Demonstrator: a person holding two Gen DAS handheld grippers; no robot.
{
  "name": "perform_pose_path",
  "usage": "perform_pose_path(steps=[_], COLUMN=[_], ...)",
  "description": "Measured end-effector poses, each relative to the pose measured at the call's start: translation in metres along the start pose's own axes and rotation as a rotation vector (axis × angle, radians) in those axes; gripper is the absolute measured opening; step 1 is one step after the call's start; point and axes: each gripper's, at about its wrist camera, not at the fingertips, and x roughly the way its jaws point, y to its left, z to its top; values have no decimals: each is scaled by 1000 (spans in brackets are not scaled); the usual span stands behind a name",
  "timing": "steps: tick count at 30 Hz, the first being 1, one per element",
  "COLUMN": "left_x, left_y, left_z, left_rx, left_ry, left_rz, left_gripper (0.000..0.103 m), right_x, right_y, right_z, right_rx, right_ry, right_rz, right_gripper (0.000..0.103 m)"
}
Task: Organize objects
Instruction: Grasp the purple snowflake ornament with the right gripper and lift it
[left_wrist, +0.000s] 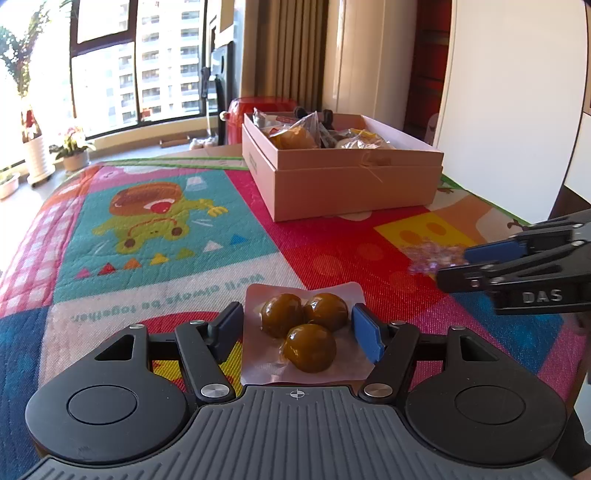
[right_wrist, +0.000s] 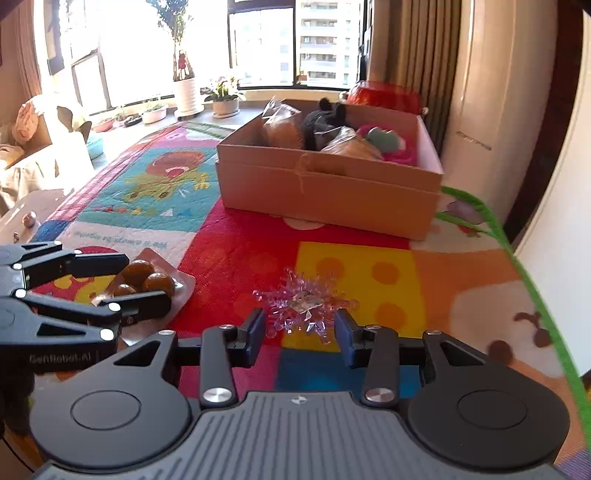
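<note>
A clear sealed pack of three brown glossy balls (left_wrist: 306, 332) sits between the blue pads of my left gripper (left_wrist: 297, 321), which is shut on its side edges just above the colourful mat. From the right wrist view, the same pack (right_wrist: 147, 280) shows between the left gripper's (right_wrist: 146, 280) black fingers. My right gripper (right_wrist: 299, 325) is shut on a clear pink-tinted crystal snowflake ornament (right_wrist: 303, 302) over the yellow patch of the mat. In the left wrist view the right gripper (left_wrist: 452, 266) comes in from the right, with the blurred snowflake (left_wrist: 432, 254) at its tips.
An open cardboard box (left_wrist: 351, 184) stands at the far side of the mat (left_wrist: 147, 221), holding wrapped buns, a dark plush and other items. The same box (right_wrist: 325, 199) sits ahead of the right gripper. The mat's green edge (right_wrist: 535, 295) runs along the right beside a white wall.
</note>
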Motion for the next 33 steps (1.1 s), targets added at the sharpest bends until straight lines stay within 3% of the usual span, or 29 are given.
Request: perform_pose_path(steps=[7,16,21,23,33], left_x=[0,0,0,0,-1], left_y=[0,1,2,2,2], left_z=[0,1,0,0,0], left_rx=[-3,-12,-11,-12,-13], left_ry=[-1,-5,-5,-5,-6], left_rz=[-3,-9,-9,-9,-10], left_gripper=[70,70,70,70,70], right_x=[-18,-11,-8,-6,-2], right_y=[-17,-28,-27,-28,-27], right_z=[-11,-21,-22,-23,-21], right_rx=[9,36,39,49,64], right_ry=[-20,-1,1,-1,-1], right_rz=[-28,-60,-55,-52,-53], right_gripper=[40,44,71,78,87])
